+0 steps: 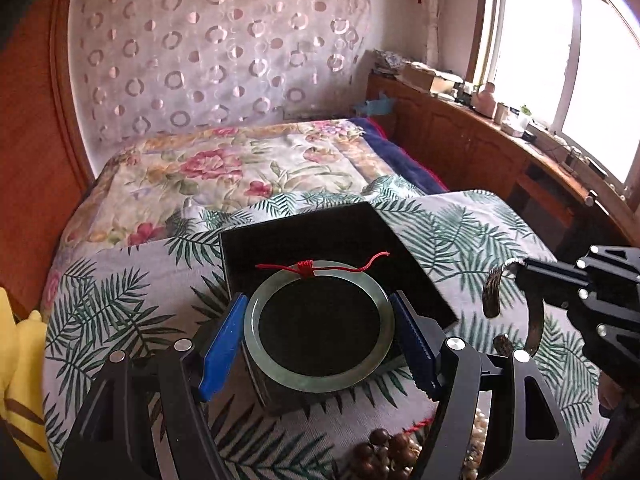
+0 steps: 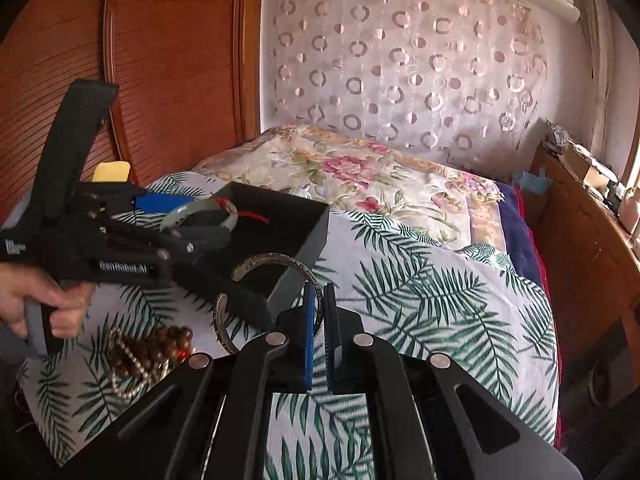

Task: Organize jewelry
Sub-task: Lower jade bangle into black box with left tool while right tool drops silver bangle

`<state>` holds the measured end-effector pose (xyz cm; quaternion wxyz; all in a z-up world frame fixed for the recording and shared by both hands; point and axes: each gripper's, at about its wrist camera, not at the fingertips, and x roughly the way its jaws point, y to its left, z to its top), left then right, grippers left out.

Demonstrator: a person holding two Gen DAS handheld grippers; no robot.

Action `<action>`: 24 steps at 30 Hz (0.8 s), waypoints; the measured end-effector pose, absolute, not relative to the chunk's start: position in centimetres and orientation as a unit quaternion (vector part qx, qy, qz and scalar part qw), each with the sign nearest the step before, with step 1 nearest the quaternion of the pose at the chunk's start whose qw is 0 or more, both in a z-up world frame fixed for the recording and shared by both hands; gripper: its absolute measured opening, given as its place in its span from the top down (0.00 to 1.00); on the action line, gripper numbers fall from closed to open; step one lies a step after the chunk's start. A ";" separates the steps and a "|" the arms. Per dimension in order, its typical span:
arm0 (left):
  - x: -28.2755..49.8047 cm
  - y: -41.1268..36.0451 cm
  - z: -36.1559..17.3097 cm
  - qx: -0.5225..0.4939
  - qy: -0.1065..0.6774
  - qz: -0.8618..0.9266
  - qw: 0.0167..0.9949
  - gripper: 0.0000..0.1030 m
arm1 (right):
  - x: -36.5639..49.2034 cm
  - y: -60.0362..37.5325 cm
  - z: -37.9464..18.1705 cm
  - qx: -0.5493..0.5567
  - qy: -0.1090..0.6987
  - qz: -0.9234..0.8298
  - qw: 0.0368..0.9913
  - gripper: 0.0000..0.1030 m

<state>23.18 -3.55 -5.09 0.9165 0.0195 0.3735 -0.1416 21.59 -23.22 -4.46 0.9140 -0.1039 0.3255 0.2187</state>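
My left gripper [image 1: 318, 332] is shut on a pale green jade bangle [image 1: 276, 372] with a red cord knot, held level just over the open black box [image 1: 304, 236]. In the right wrist view the bangle [image 2: 182, 213] hangs over the box [image 2: 316, 232]. My right gripper [image 2: 319, 294] is shut on a silver open cuff bracelet [image 2: 272, 259], held above the cloth beside the box's near corner. The cuff also shows in the left wrist view [image 1: 493, 292] at the right gripper's tip.
The box stands on a palm-leaf cloth [image 2: 420, 292] on a floral bed. Wooden beads [image 2: 168, 340], a pearl strand [image 2: 124, 364] and another cuff [image 2: 221, 324] lie near the box. A wooden cabinet [image 1: 480, 148] runs along the right.
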 end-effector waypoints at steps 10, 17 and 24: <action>22.5 -2.4 -4.7 0.006 0.353 -0.131 0.926 0.20 | 24.3 -21.2 -5.0 -0.121 0.327 0.225 0.910 0.95; 20.8 0.2 -3.3 -0.011 0.330 -0.112 0.937 0.15 | 25.8 -19.6 -5.4 -0.119 0.329 0.235 0.907 0.95; 18.6 2.8 -3.5 -0.011 0.315 -0.078 0.946 0.09 | 26.9 -17.0 -5.8 -0.142 0.332 0.241 0.901 0.95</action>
